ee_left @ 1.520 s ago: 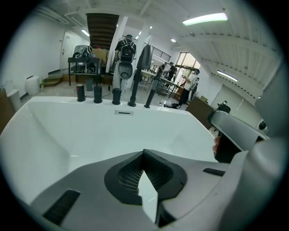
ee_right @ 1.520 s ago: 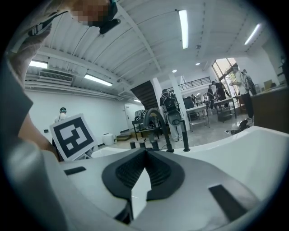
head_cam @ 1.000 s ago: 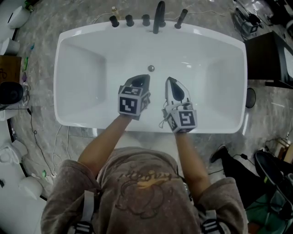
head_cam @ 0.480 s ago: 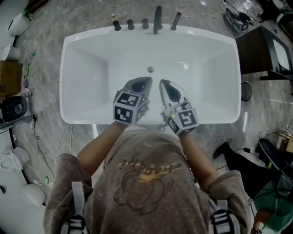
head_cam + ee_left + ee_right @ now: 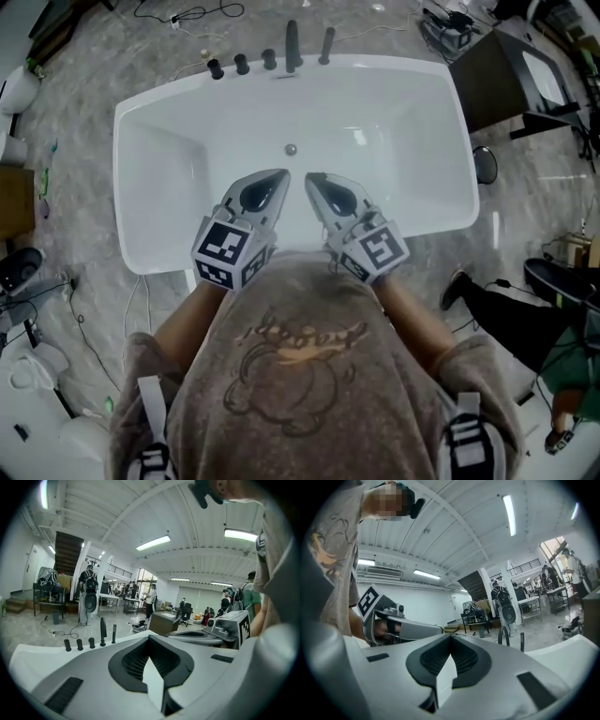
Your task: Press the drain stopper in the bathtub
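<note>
A: Stopper location?
B: The drain stopper lies on the bathtub floor, ahead of both tips.
A: Tools?
B: The left gripper and right gripper are clenched, empty. Lower one closed tip squarely onto the stopper — then press straight down.

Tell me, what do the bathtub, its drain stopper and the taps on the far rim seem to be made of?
The bathtub looks like glossy white acrylic or enamel: it is smooth, with bright light reflections. The drain stopper seems to be polished metal, a small shiny grey disc. The taps look matte black, probably coated metal, though they are too small to be sure.
</note>
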The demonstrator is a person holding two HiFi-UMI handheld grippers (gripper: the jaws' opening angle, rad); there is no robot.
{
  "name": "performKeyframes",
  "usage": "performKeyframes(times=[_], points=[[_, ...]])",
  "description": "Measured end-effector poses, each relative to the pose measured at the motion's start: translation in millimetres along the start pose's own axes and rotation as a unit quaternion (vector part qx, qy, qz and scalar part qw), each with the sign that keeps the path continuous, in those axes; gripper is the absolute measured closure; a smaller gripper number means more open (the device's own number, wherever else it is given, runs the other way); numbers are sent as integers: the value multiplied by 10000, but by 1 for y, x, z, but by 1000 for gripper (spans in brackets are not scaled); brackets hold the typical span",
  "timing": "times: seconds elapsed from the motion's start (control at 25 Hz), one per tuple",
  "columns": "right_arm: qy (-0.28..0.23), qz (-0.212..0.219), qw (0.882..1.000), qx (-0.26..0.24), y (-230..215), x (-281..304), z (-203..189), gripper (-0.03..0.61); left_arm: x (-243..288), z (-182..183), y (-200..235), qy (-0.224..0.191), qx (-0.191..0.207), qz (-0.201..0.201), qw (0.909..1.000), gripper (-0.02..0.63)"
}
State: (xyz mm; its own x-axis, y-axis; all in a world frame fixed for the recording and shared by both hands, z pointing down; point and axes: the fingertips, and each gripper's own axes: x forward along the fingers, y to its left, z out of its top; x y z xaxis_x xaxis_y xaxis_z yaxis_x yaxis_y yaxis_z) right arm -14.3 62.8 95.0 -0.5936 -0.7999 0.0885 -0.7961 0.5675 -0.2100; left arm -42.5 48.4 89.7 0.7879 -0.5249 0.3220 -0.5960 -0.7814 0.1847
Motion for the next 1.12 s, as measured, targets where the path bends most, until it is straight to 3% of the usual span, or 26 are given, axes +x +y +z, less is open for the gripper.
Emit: performKeyframes(times=[0.2, 0.48, 0.72, 1.12], points=[[-202, 7, 9998, 87, 10, -15, 13, 575, -31, 22, -12, -761, 268, -190, 9966, 614], [-414, 8, 9991, 22, 25, -22, 29, 576, -46, 26, -13, -1093, 362, -320, 9928, 614], [-511, 53, 9986, -103, 34, -20, 36, 575, -50, 28, -16, -1213, 595, -550, 9893, 614], [-500, 57, 9985, -232, 34, -13, 35, 577, -42, 22, -13, -1161, 596, -572, 9898, 614]])
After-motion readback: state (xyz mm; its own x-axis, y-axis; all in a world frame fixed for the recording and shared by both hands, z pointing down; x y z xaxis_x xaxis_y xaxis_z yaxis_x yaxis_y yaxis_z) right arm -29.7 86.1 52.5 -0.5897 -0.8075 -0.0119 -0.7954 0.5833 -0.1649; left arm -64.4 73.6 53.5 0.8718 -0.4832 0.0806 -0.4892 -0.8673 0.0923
